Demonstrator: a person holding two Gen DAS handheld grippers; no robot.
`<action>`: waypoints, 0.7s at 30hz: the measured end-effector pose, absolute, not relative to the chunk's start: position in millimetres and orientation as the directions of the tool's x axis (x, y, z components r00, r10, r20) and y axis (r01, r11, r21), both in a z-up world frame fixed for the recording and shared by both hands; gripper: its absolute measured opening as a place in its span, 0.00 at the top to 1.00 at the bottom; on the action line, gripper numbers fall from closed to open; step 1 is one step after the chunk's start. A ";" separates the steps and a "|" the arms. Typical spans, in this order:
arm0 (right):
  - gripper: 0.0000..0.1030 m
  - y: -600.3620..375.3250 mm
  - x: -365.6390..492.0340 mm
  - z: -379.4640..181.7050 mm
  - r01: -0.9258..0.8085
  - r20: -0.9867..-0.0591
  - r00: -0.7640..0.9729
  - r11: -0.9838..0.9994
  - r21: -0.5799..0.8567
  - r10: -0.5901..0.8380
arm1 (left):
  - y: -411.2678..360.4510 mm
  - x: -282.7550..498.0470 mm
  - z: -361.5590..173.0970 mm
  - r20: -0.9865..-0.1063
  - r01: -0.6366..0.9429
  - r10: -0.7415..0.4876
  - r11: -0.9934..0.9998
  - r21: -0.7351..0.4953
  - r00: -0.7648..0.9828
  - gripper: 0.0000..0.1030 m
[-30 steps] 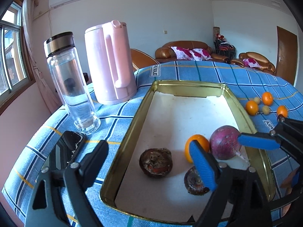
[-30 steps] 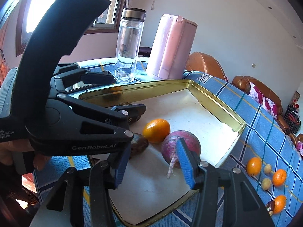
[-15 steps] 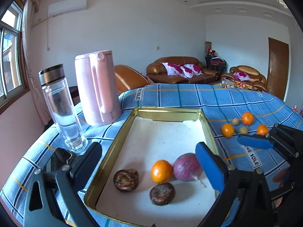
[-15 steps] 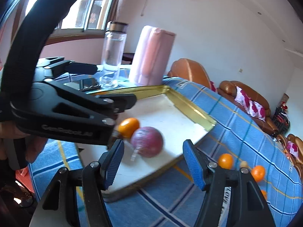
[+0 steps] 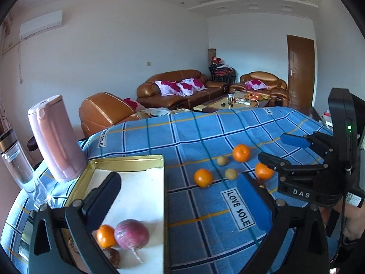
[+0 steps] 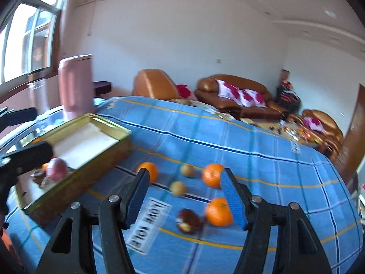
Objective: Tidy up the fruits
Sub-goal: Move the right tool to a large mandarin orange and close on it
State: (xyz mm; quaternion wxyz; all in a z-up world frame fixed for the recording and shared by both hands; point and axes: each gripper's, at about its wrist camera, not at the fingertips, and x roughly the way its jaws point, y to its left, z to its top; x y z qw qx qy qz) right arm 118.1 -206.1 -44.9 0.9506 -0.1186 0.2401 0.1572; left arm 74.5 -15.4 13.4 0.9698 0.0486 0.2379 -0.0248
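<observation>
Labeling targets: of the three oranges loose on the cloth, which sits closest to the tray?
The orange at the left of the group, nearest the gold tray. The other two oranges lie farther right, past the small tan fruits.

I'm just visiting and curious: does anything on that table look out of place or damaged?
Yes. A dark brown fruit lying on the blue checked tablecloth beside an orange looks broken open, with pale flesh showing. Several oranges and small tan fruits also lie loose outside the gold tray.

Dark fruit (image 5: 111,256) half hidden behind left tongs (image 5: 180,202).
</observation>
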 end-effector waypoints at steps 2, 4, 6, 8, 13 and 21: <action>0.36 -219.1 127.3 -48.8 -0.303 -0.503 0.841 0.943 -0.136 0.198 | -30.8 85.5 9.4 -0.464 0.082 -0.030 0.992 0.092 0.886 0.00; 0.36 -234.8 137.5 -55.9 -0.252 -0.517 0.841 0.962 -0.109 0.162 | -45.8 98.7 -0.6 -0.477 0.092 -0.039 0.992 0.089 0.878 0.00; 0.36 -246.3 145.3 -63.5 -0.235 -0.537 0.829 0.969 -0.079 0.157 | -59.1 111.9 -13.9 -0.499 0.099 -0.037 0.990 0.098 0.866 0.00; 0.36 -252.0 154.5 -72.3 -0.241 -0.575 0.801 0.969 -0.054 0.167 | -67.9 120.2 -24.9 -0.513 0.092 -0.025 0.990 0.105 0.858 0.00; 0.36 -254.6 169.3 -90.3 -0.286 -0.639 0.735 0.958 0.010 0.226 | -71.8 135.1 -41.8 -0.549 0.086 -0.024 0.993 0.086 0.835 0.00; 0.52 -252.6 179.0 -105.8 -0.327 -0.694 0.665 0.943 0.062 0.276 | -72.6 143.5 -55.2 -0.575 0.085 -0.021 0.993 0.084 0.818 0.00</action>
